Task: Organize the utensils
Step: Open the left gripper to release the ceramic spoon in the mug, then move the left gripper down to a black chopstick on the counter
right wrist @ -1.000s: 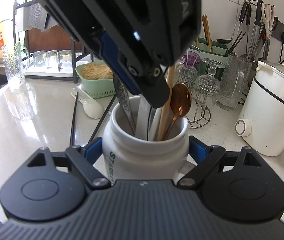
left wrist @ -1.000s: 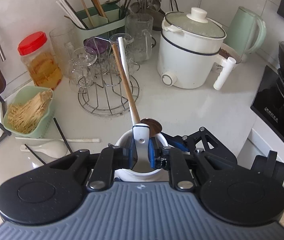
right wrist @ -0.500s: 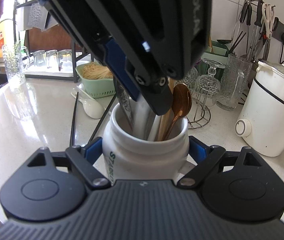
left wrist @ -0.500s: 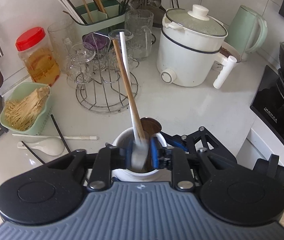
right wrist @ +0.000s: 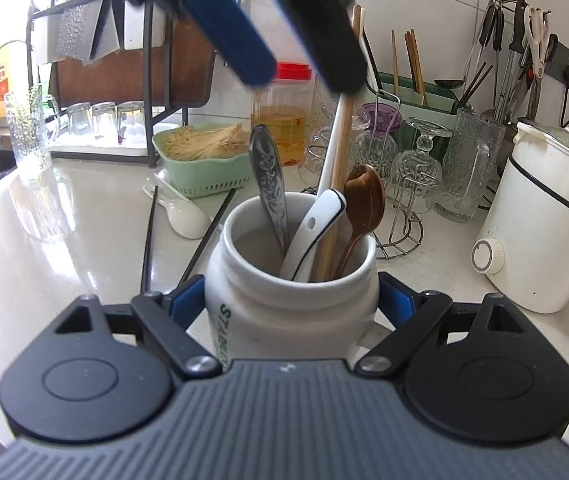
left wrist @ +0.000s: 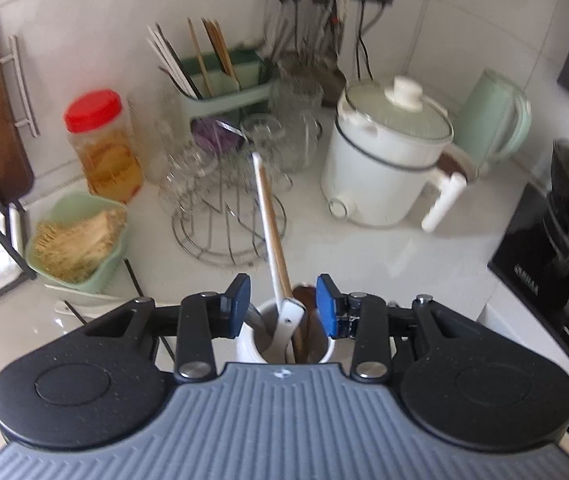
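Observation:
My right gripper (right wrist: 292,300) is shut on a white mug (right wrist: 284,312) that stands on the counter. In the mug are a white ceramic spoon (right wrist: 316,224), an embossed metal spoon (right wrist: 270,184), a brown wooden spoon (right wrist: 364,200), and a white and a wooden chopstick (right wrist: 336,152). My left gripper (left wrist: 282,296) hovers just above the mug (left wrist: 252,348). Its jaws have just been opening and its blue pads (left wrist: 240,300) stand apart. The white spoon (left wrist: 288,316) lies below and between them, touched by neither.
A white spoon (right wrist: 182,216) and black chopsticks (right wrist: 148,232) lie on the counter to the left. Behind them stand a green basket (right wrist: 204,172), a wire rack of glasses (right wrist: 404,184) and a green utensil holder (left wrist: 224,92). A white electric pot (right wrist: 544,220) stands at the right.
The left gripper let go of the white ceramic spoon, opened and rose away from the mug. The spoon now leans inside the mug. The right gripper and mug stayed still.

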Available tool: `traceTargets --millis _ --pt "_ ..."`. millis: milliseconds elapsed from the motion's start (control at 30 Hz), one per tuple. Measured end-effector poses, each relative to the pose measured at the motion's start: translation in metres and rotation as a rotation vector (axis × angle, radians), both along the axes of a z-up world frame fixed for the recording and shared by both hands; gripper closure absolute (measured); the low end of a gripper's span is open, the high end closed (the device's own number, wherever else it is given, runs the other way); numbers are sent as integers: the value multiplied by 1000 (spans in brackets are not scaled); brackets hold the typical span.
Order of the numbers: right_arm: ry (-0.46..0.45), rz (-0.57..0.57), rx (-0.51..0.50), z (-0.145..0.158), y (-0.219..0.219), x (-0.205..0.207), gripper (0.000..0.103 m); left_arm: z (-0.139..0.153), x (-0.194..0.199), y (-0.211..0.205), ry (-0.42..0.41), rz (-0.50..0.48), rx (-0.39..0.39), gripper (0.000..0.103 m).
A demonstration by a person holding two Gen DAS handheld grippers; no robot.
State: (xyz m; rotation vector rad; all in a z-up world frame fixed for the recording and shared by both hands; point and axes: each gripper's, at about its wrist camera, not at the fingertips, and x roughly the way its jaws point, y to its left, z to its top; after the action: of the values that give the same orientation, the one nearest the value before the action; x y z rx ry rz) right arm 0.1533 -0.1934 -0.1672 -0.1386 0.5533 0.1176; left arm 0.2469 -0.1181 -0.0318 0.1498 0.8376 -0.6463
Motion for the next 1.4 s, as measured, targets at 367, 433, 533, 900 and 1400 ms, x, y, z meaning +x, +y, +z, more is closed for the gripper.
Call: traceTargets --millis 367,433,533,900,1400 --pt "3 -3 0 0 0 1 12 38 8 52 -69 154 -80 61" --pt "4 -6 0 0 0 1 12 37 10 63 -70 186 -82 61" --pt "4 -8 -1 0 0 2 12 32 14 77 -64 231 -77 61" --pt "5 -42 -3 0 -3 1 12 -11 19 106 -42 321 35 53" --pt "4 -72 -1 0 -4 -1 12 -115 62 88 105 305 80 53"
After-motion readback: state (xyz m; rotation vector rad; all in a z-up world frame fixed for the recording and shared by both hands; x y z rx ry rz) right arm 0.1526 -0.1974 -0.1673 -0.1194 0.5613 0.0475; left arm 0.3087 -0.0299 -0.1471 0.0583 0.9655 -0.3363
